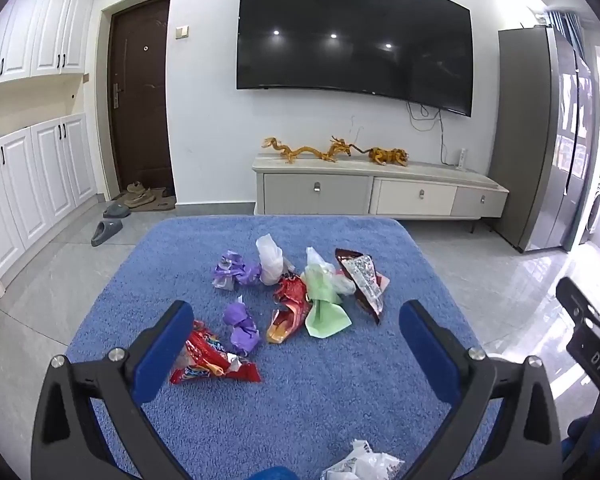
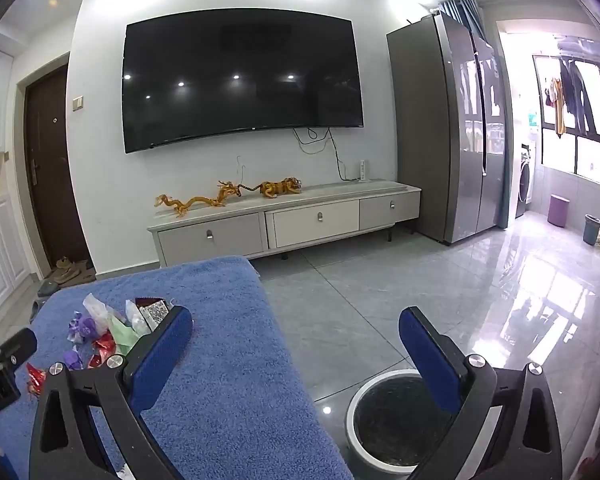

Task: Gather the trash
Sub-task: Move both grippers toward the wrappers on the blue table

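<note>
Several pieces of trash lie on a blue-towelled table [image 1: 340,400]: a red snack wrapper [image 1: 214,362], purple crumpled wrappers [image 1: 240,326], a red-gold wrapper [image 1: 288,308], a green paper [image 1: 324,308], a white bag [image 1: 270,260], a foil packet [image 1: 362,280] and a white crumpled wrapper [image 1: 360,464] at the near edge. My left gripper [image 1: 296,344] is open and empty above the table, its left finger beside the red wrapper. My right gripper [image 2: 296,344] is open and empty at the table's right edge, above a round bin [image 2: 396,424] on the floor. The trash pile [image 2: 112,332] shows at left.
A TV cabinet [image 1: 376,192] with gold dragon figures stands against the far wall under a large TV [image 1: 352,36]. A grey fridge [image 2: 452,132] stands at right. Slippers [image 1: 106,232] lie by the door. The right gripper's body [image 1: 592,344] shows at the right.
</note>
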